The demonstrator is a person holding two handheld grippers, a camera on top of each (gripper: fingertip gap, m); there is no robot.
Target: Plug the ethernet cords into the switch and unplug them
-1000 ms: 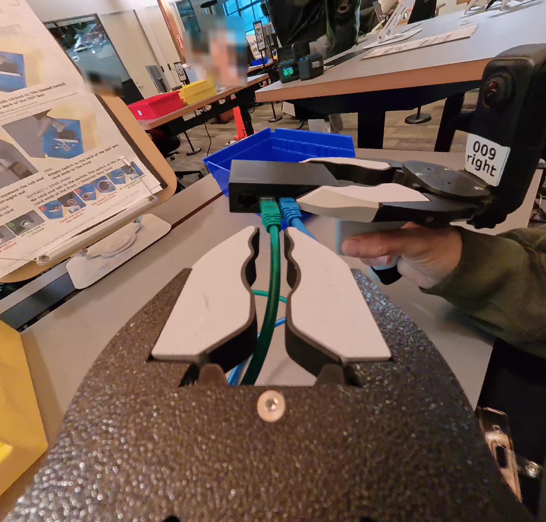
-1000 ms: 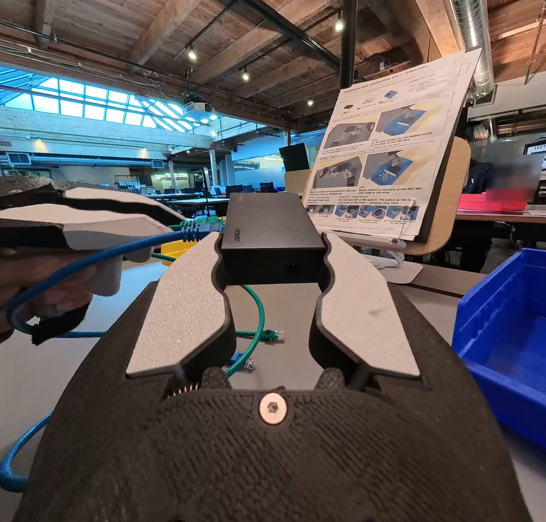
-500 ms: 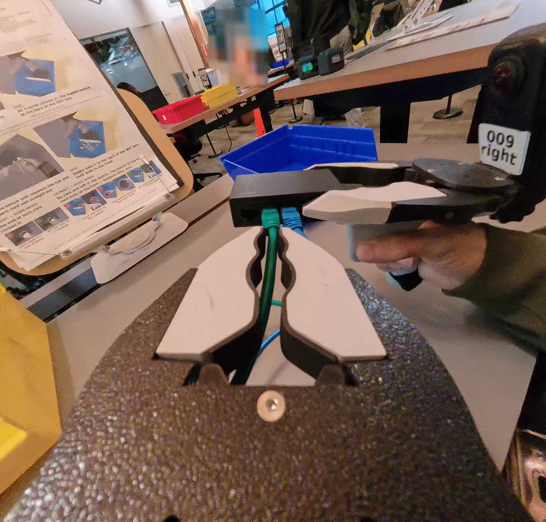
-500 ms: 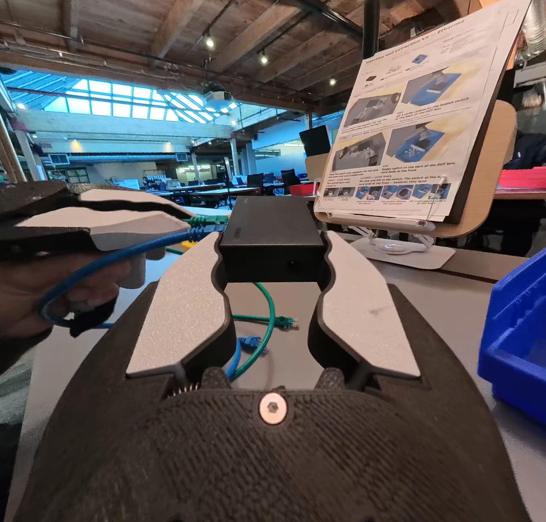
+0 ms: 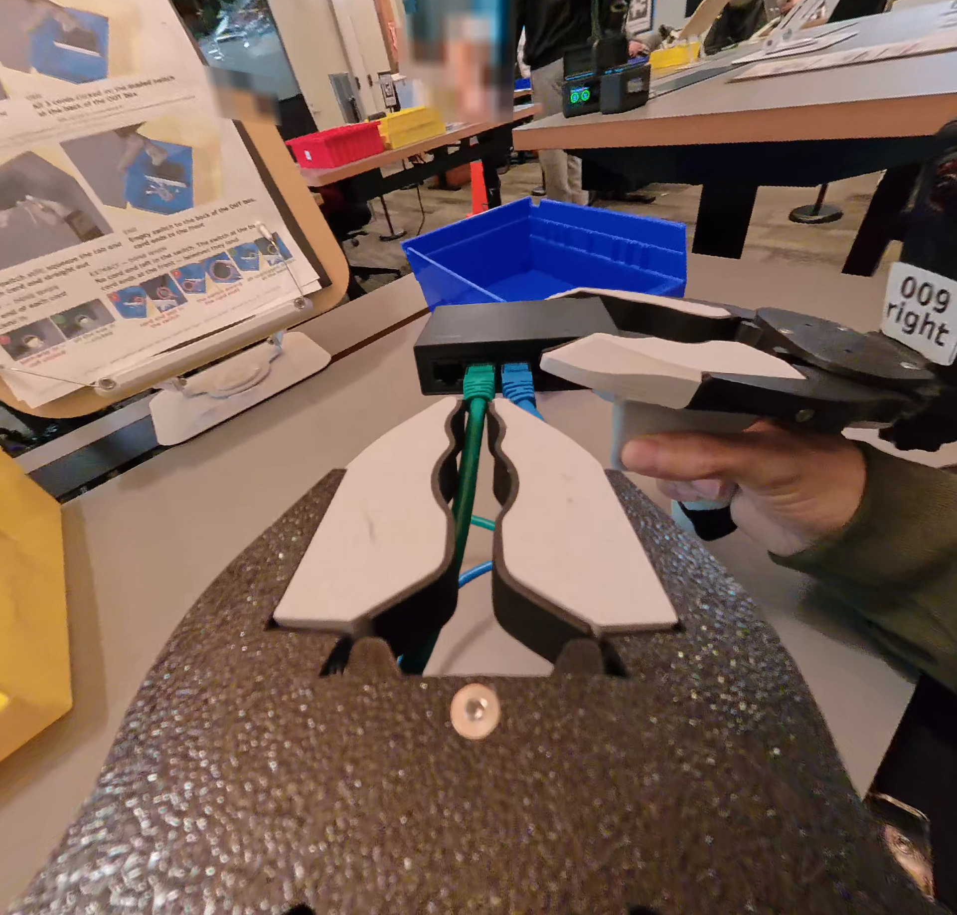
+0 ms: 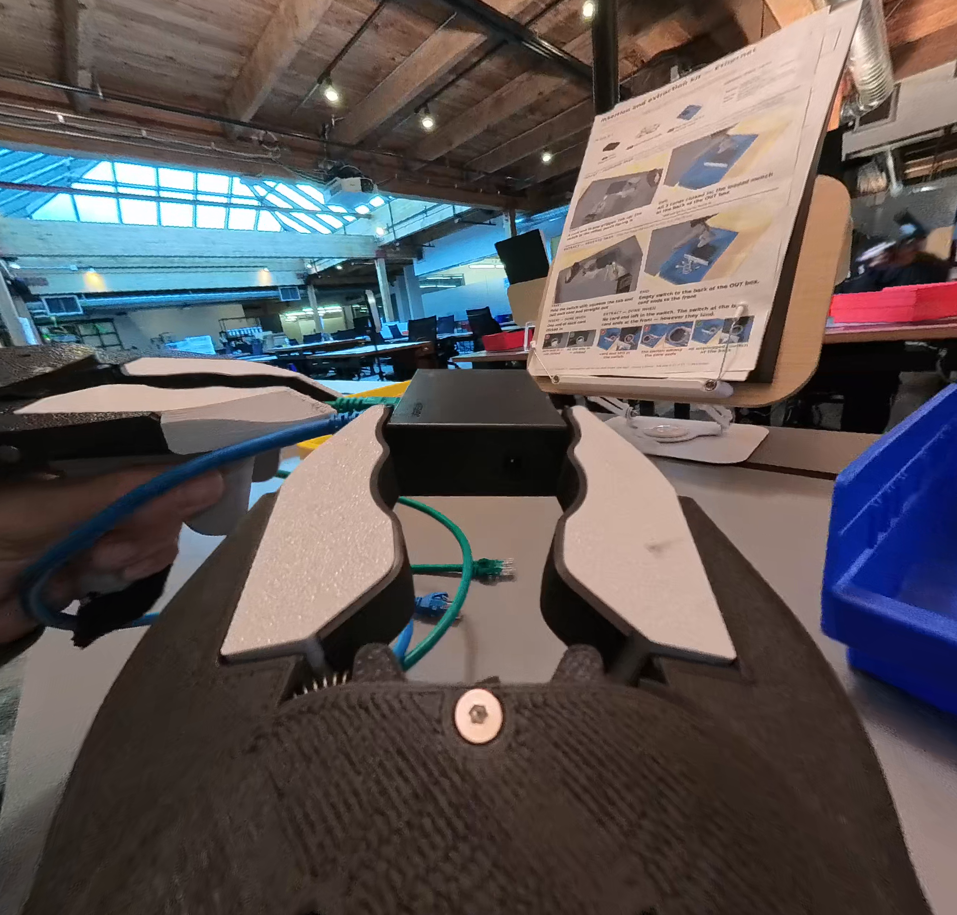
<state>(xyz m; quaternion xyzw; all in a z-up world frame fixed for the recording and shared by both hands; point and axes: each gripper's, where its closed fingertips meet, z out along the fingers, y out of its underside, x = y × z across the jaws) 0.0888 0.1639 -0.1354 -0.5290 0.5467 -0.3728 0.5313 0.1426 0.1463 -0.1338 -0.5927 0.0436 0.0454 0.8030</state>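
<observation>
A black switch (image 5: 497,328) is held off the grey table by my right gripper (image 6: 476,413), which is shut on its two sides; the switch also shows in the right wrist view (image 6: 476,424). A green cord (image 5: 468,475) and a blue cord (image 5: 518,387) are plugged into its front ports, side by side. My left gripper (image 5: 474,413) is shut on the green cord just behind its plug. The blue cord (image 6: 155,481) loops past the left hand. The cords' free ends, a green plug (image 6: 494,566) and a blue plug (image 6: 432,602), lie on the table under the switch.
A blue bin (image 5: 549,263) stands just behind the switch, to the right in the right wrist view (image 6: 890,553). An instruction sheet on a stand (image 5: 129,216) is at the left. A yellow bin (image 5: 26,605) sits at the near left edge. The table (image 5: 207,501) is grey.
My left gripper's jaws have narrowed from a loose gap to pinching the green cord behind its plug. The right gripper keeps its hold on the switch and has shifted only slightly.
</observation>
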